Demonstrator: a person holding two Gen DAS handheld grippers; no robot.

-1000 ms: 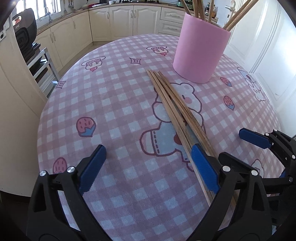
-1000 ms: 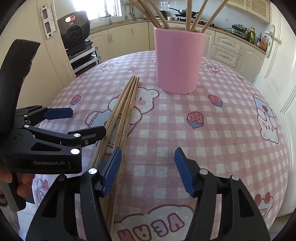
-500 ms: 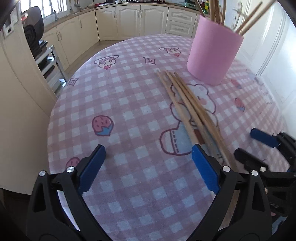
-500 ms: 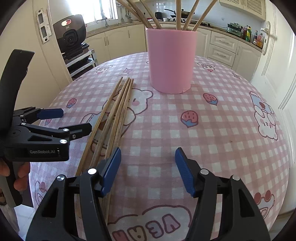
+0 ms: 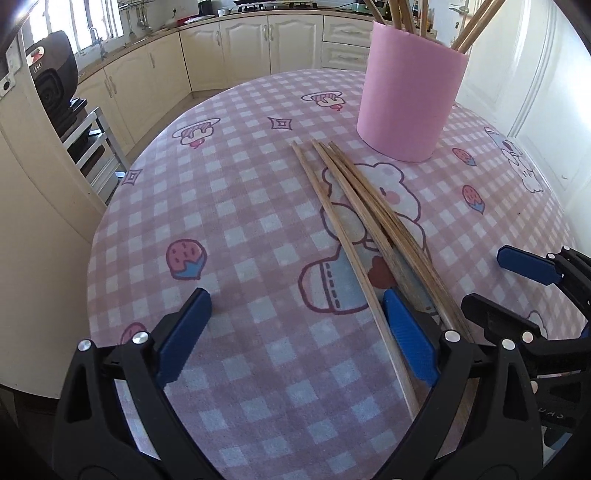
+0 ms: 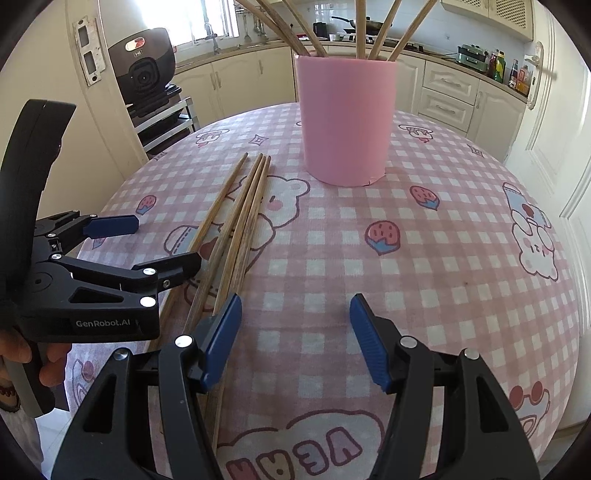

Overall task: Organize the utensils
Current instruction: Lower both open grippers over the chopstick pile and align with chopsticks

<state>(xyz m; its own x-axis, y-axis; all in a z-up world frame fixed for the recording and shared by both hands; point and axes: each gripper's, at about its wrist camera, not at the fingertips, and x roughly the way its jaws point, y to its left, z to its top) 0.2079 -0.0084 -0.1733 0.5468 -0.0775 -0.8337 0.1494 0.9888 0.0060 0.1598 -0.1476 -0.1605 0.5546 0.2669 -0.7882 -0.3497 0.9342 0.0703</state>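
Right wrist: pink checked tablecloth (image 6: 424,258), cream cabinets (image 6: 448,92).

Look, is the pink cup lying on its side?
No, the pink cup stands upright on the checked tablecloth, with chopsticks sticking up out of it.

Left gripper (image 6: 147,240) body: "GenRobot.AI" in pale letters on its black side — clear in the right wrist view.
Tablecloth (image 6: 424,258) near edge: large pink letters seen upside down, "VEAN" as far as they show — the word runs on out of view.
Black appliance (image 6: 142,61) by the window: a small label, too small to read.
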